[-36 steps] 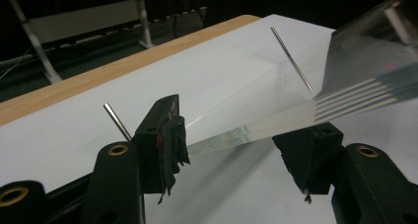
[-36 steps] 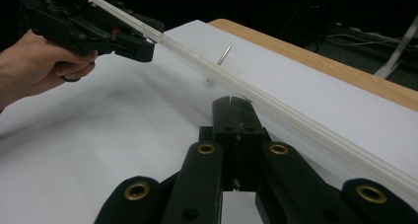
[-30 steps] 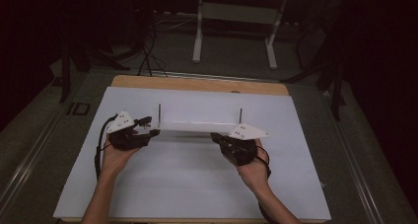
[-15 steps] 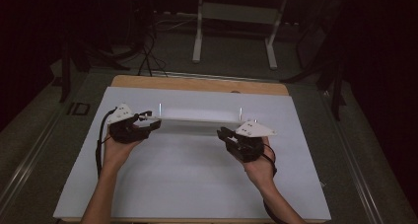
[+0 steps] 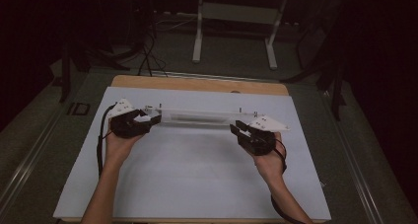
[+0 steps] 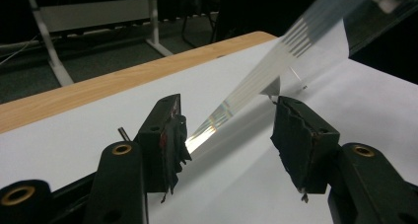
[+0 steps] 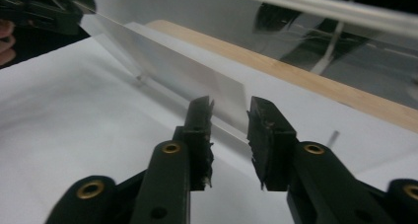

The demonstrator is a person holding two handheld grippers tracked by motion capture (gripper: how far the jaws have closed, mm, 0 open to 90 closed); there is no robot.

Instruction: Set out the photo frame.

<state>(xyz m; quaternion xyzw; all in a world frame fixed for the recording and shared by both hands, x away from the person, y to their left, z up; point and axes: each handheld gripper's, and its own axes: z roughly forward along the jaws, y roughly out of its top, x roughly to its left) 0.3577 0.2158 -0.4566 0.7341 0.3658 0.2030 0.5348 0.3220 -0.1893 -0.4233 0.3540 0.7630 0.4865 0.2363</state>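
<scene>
A long clear plastic panel stands across the white sheet, toward twelve o'clock on the table. The left gripper, at nine o'clock, has its jaws spread wide around the panel's end. The right gripper, at three o'clock, has jaws parted at the other end.

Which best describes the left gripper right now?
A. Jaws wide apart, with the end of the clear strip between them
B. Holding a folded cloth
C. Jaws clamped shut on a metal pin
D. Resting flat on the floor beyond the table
A: in the left gripper view the left gripper has its two black jaws standing well apart, and the end of the clear strip reaches down into the gap, close to one jaw.
</scene>
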